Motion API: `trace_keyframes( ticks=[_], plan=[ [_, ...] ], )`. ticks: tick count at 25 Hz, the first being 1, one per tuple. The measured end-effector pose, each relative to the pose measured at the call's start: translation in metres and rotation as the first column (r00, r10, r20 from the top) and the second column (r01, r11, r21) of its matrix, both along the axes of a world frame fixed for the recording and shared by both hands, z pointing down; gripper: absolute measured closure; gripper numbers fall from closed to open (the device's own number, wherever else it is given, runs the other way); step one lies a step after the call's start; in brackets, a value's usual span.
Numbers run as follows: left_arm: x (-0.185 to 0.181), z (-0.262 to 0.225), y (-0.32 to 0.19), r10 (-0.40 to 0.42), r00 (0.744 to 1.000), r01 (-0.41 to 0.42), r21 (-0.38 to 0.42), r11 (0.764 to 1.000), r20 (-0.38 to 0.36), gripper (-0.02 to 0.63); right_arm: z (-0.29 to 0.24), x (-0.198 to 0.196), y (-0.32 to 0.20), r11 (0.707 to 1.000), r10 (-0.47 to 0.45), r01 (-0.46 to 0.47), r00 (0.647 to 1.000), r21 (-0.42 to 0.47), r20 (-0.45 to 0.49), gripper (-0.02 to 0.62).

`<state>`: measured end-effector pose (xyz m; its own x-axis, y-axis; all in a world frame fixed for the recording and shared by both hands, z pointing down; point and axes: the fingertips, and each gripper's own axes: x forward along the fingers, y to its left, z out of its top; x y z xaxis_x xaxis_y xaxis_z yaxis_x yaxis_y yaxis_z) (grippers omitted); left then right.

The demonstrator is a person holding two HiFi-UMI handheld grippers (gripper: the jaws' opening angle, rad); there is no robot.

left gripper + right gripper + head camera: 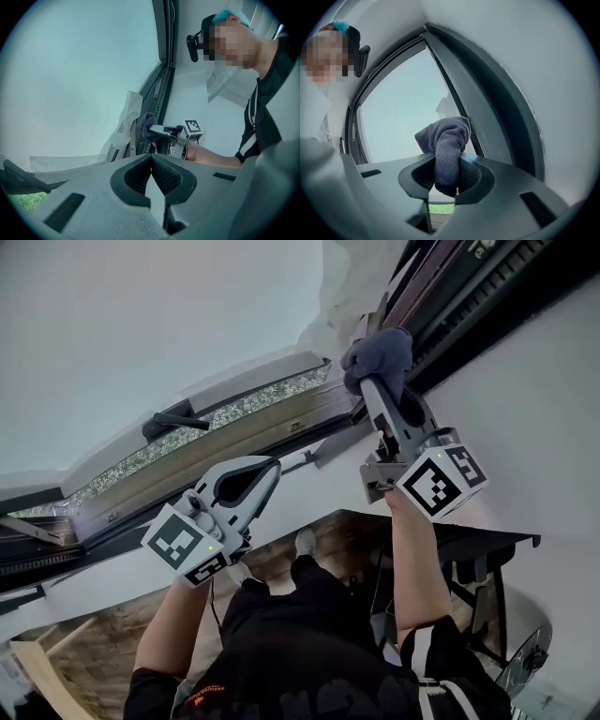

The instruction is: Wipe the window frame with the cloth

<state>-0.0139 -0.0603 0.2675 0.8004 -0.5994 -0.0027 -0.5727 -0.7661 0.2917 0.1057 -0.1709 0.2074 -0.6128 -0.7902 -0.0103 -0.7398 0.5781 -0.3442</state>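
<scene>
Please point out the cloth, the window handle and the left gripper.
cloth (447,140): right gripper view, bunched part above the jaws.
window handle (176,421): head view, middle of its lever.
left gripper (151,158): left gripper view, where its fingertips meet.

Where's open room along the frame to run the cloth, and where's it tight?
Free: the window frame between the black handle and the cloth; also the white wall beside the right hand-held gripper. Tight: the corner above the cloth, where white sheeting hangs.
</scene>
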Motion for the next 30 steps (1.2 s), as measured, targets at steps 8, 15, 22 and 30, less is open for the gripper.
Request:
trace_keyframes(
  ticks=[8,15,22,30],
  plan=[
    [0.008,0.001,-0.011,0.028,1.0,-0.028,-0.003,1.0,-0.004,0.584,0.004,0.007,-0.006,1.0,0.014,-0.014,1.0,-0.019,0.015,0.518],
    [0.012,0.015,-0.015,0.041,0.999,-0.041,-0.034,0.999,-0.002,0.585,0.024,0.01,-0.008,0.998,0.025,-0.024,1.0,-0.057,0.017,0.518],
    [0.016,0.028,-0.014,0.057,0.998,-0.056,-0.06,0.997,0.005,0.585,0.052,0.012,-0.007,0.994,0.034,-0.03,0.999,-0.105,0.028,0.518],
    [0.013,0.043,-0.012,0.058,0.998,-0.056,-0.094,0.994,0.017,0.584,0.089,0.009,-0.005,0.982,0.049,-0.036,0.996,-0.185,0.068,0.518]
  ],
)
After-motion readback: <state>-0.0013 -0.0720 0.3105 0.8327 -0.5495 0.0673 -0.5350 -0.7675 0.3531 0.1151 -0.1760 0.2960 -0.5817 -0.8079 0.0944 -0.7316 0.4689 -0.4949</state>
